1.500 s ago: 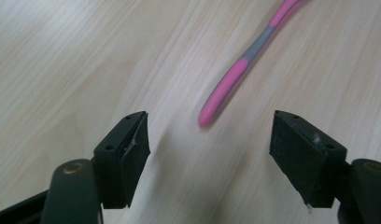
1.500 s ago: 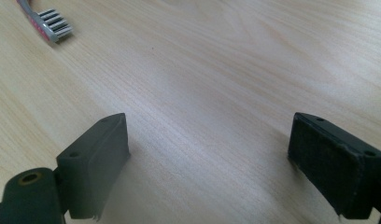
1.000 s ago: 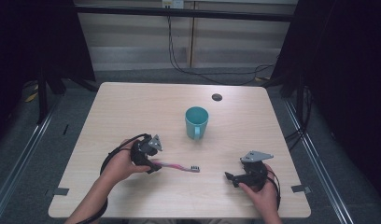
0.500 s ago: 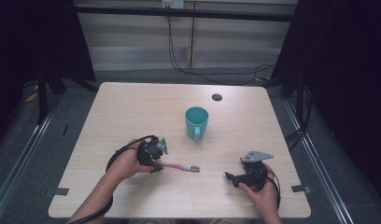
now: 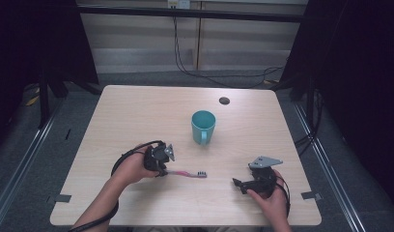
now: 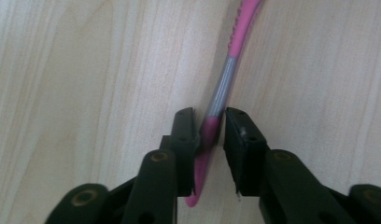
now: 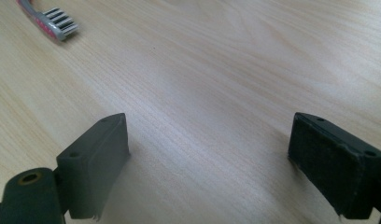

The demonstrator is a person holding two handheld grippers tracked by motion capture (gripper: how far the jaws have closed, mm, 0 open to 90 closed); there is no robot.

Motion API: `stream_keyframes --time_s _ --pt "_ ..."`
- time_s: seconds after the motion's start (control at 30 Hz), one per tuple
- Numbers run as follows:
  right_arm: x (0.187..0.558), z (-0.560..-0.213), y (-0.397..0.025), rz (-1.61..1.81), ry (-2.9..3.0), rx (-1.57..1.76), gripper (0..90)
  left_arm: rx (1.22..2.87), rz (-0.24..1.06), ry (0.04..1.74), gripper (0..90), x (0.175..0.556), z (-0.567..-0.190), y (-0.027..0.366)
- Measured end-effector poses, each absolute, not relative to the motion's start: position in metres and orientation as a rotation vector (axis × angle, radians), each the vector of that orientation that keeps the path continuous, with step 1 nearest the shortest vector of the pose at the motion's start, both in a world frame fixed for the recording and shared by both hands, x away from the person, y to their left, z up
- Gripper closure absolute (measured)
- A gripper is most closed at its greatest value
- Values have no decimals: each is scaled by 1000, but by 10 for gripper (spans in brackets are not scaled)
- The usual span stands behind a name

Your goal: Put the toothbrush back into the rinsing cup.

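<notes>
In the lower left of the high view, the left hand-held gripper grips the handle end of a pink toothbrush lying flat on the wooden surface, bristle head toward frame centre. Its jaws are nearly closed, pinching the handle. At lower right, the right hand-held gripper rests with jaws spread wide, holding nothing. A teal mug stands upright near the centre.

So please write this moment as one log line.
left claw: shut on pink plastic toothbrush | right claw: open | teal ceramic mug: upright
</notes>
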State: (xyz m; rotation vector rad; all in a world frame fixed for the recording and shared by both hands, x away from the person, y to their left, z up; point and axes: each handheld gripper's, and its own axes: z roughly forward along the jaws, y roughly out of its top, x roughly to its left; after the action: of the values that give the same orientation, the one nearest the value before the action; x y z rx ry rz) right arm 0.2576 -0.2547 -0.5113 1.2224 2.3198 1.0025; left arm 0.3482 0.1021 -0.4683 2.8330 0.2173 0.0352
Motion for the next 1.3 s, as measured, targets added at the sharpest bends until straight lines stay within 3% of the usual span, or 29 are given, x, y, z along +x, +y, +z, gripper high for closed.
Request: stream_keyframes --time_s 0.1,0.57,1.3 --pt "258 -511 -255 1003 2320 1222 116 2830 1 240 806 349 -469 102" --pt "258 -511 -255 1006 2322 1212 117 2827 -100 316 819 347 -467 99" --pt "257 -502 -246 1050 2312 1154 152 2586 -58 462 820 340 -434 121"
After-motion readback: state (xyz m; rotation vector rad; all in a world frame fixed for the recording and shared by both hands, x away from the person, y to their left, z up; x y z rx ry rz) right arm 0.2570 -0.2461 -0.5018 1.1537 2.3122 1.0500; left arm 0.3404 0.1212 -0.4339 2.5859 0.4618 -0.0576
